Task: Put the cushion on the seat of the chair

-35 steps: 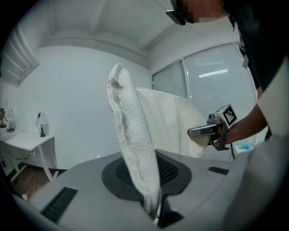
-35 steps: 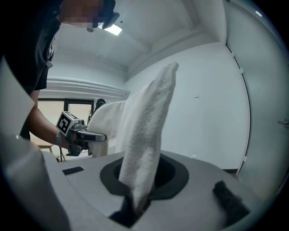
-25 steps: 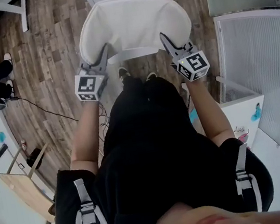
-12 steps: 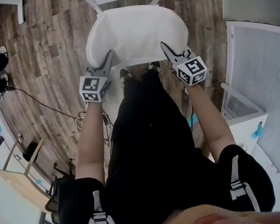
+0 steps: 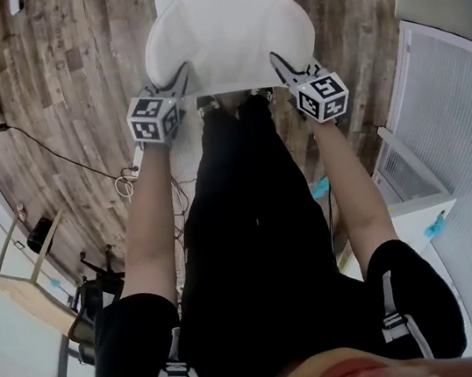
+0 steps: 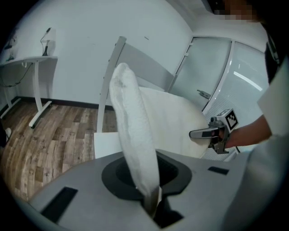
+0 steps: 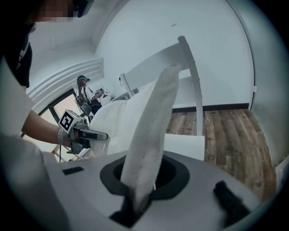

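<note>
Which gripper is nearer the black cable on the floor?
Left. The left gripper, clamped on the cushion's left edge, hangs just beside the cable; the right gripper holds the opposite edge.

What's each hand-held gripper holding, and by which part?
Both are shut on the cushion at its near edge: left hand-held gripper on the left corner, right hand-held gripper on the right corner.

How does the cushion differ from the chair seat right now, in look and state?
The cushion is off-white, fuzzy and round-cornered; the seat is brighter white, smooth and straight-edged. The cushion is clamped at its near corners by the left gripper and right gripper; the seat is gripped by neither. In the head view the cushion hides nearly all the seat. Both are pale, one lined up over the other.
</note>
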A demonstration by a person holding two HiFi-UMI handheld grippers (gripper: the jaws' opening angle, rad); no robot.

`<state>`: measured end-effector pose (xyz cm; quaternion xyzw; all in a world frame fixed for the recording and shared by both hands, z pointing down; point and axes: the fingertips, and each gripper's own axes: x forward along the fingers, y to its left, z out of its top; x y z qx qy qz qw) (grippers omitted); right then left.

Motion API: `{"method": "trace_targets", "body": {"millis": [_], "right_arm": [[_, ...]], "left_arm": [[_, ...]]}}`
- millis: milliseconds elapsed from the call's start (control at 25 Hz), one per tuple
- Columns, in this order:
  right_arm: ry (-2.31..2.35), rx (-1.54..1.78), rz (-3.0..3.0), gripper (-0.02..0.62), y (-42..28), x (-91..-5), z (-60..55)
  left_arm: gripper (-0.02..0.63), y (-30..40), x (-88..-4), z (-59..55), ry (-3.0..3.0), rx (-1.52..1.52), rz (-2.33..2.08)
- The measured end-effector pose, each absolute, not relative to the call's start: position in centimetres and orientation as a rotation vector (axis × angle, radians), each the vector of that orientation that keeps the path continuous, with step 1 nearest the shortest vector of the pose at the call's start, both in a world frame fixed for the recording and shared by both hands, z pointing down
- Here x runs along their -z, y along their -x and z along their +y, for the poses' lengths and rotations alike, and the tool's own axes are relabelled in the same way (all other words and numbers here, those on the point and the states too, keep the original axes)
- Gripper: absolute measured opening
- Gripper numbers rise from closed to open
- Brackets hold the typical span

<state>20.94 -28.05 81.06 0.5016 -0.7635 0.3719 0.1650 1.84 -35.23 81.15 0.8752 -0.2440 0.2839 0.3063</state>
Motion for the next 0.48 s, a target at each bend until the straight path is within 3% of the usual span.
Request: {"method": "trace_targets", "body": {"millis": [480], "right_arm": [[-1.352,-1.347,-1.984,0.069,-21.1,-94.2,-29.0]], "left_arm": [[0.063,-1.3,-93.7,-35.8,-2.044,-0.907,-0.636]]}}
